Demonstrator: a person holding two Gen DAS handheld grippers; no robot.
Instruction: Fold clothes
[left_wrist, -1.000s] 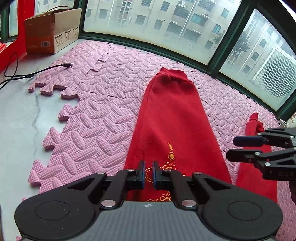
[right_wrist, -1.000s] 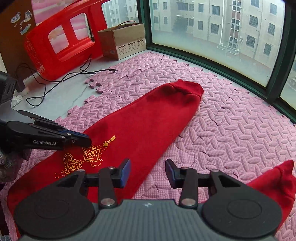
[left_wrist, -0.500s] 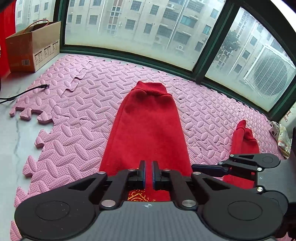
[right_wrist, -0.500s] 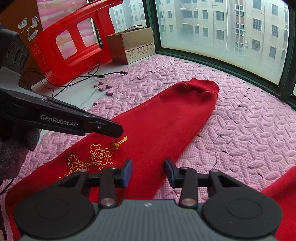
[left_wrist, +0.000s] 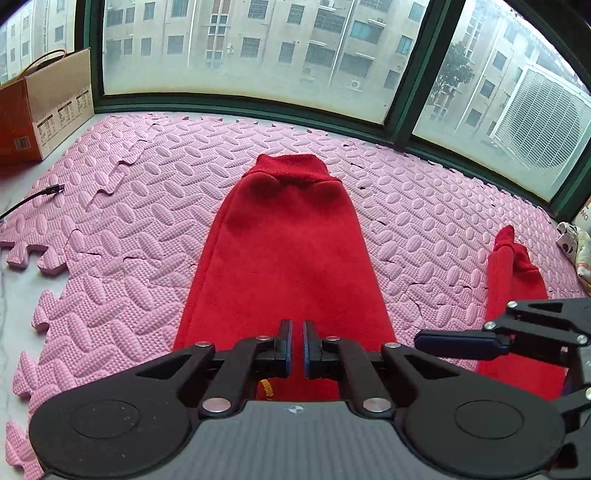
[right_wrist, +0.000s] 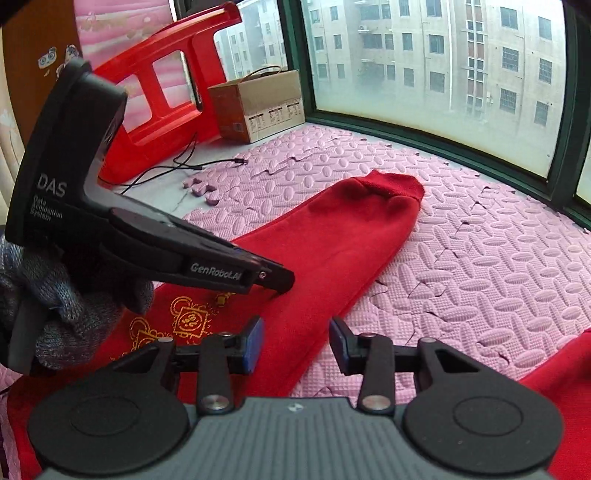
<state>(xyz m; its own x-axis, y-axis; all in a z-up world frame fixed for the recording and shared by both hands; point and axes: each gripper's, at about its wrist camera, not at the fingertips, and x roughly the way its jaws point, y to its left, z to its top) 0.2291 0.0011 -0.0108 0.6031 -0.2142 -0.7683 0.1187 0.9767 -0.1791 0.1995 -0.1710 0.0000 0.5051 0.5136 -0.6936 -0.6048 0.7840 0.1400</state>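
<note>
A: What does the left wrist view show that the right doesn't?

B: A second red piece (left_wrist: 515, 280) at the far right of the pink mat (left_wrist: 110, 236). The right wrist view alone shows the red chair (right_wrist: 155, 99) and the gloved hand (right_wrist: 70, 295).

A: The fingers?

B: The left gripper (left_wrist: 297, 345) is nearly closed, low over the red garment (left_wrist: 288, 258) lying flat on the mat; whether it pinches cloth, I cannot tell. The right gripper (right_wrist: 295, 343) is spread wide and holds nothing, over the garment's edge.
</note>
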